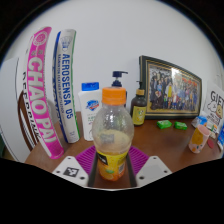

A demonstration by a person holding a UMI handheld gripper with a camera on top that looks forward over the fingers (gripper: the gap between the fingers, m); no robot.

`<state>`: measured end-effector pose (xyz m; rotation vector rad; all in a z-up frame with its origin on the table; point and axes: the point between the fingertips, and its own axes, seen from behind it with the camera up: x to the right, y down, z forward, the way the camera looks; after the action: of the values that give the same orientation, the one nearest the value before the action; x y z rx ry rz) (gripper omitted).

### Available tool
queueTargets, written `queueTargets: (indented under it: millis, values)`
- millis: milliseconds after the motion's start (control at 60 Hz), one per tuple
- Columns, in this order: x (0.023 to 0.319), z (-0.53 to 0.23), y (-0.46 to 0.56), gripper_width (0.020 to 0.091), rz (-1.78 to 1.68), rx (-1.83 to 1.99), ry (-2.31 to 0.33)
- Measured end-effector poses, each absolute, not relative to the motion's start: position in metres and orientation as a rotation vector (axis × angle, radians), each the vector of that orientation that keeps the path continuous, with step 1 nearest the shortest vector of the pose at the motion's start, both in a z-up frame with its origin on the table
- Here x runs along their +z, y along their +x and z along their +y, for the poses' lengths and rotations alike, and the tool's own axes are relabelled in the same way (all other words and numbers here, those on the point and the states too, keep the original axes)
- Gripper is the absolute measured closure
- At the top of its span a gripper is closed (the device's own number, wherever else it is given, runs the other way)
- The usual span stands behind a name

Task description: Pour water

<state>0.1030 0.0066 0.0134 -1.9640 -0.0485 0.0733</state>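
Bottle (112, 135): clear plastic, orange cap, stood upright. Lower part held yellow-orange liquid behind an orange label; upper part looked empty. It sat near, between the gripper's (112, 163) two fingers, both magenta pads (88, 157) against its sides, in front of the items farther back on the table.

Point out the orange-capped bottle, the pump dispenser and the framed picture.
orange-capped bottle (112, 128), gripper view, clear body.
pump dispenser (92, 108), gripper view, white body.
framed picture (169, 92), gripper view, middle of the picture.

Bottle (112, 135) clear glossy plastic, orange cap; table (160, 143) smooth wood.
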Motion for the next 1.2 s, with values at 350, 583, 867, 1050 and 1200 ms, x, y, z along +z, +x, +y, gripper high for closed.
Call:
queueTargets:
  millis: [350, 583, 867, 1050, 1200]
  values:
    - [0.042, 0.005, 0.109, 0.0856, -0.020, 0.158, -1.918]
    - [0.145, 0.009, 0.138, 0.0857, 0.257, 0.638, -1.811]
    - [0.209, 0.035, 0.236, 0.0859, 0.845, 1.336, -1.513]
    - [0.194, 0.050, 0.300, 0.0856, 1.191, 1.689, -1.254]
    - [0.160, 0.061, 0.341, 0.0857, 1.417, 1.867, -1.059]
